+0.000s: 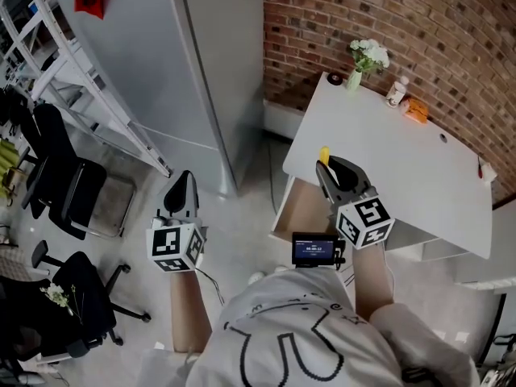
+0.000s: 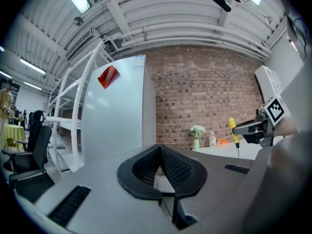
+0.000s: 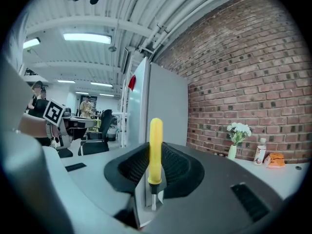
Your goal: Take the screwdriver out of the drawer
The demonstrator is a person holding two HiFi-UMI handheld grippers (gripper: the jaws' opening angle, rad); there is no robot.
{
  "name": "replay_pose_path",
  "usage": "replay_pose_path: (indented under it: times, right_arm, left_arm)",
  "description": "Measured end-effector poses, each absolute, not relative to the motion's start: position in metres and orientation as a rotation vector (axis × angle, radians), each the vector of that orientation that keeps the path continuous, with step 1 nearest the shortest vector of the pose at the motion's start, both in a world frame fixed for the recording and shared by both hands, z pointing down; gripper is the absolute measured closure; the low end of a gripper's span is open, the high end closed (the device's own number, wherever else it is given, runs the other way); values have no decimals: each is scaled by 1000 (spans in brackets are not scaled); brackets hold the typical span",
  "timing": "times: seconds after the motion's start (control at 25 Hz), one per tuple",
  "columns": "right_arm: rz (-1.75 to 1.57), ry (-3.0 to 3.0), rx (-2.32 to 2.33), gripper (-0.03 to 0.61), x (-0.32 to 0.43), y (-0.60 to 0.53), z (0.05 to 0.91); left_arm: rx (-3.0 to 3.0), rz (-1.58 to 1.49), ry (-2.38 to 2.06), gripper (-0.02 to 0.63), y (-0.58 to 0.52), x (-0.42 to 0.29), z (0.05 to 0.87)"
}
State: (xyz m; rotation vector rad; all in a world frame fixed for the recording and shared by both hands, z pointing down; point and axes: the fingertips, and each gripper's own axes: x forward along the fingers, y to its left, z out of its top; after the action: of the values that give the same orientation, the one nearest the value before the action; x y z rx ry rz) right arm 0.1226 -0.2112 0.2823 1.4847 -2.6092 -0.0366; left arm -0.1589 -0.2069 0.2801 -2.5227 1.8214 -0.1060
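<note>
My right gripper (image 1: pixel 329 170) is shut on a screwdriver with a yellow handle (image 3: pixel 155 150), held upright with its metal shaft (image 3: pixel 153 201) pointing down between the jaws. In the head view its yellow handle (image 1: pixel 324 155) pokes out at the near edge of the white table (image 1: pixel 403 176), above the open drawer (image 1: pixel 300 214). In the left gripper view the screwdriver (image 2: pixel 233 129) shows at the right, in the other gripper. My left gripper (image 1: pixel 179 193) hangs over the floor left of the drawer, shut with nothing in it; its jaws (image 2: pixel 161 167) meet.
A tall grey cabinet (image 1: pixel 193 63) stands left of the table, a white ladder frame (image 1: pixel 89 95) and black office chairs (image 1: pixel 72 192) further left. On the table's far side are a vase of white flowers (image 1: pixel 364 61), a small bottle (image 1: pixel 395 93) and an orange object (image 1: pixel 416 110). Brick wall (image 1: pixel 387 14) behind.
</note>
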Motion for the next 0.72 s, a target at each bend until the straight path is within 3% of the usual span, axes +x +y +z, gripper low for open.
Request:
replay_pose_path:
  times: [0.72]
  right_arm:
    - [-247, -2643, 1533, 502, 123, -198, 256]
  left_arm:
    - [-2406, 22, 1759, 603, -196, -154, 244]
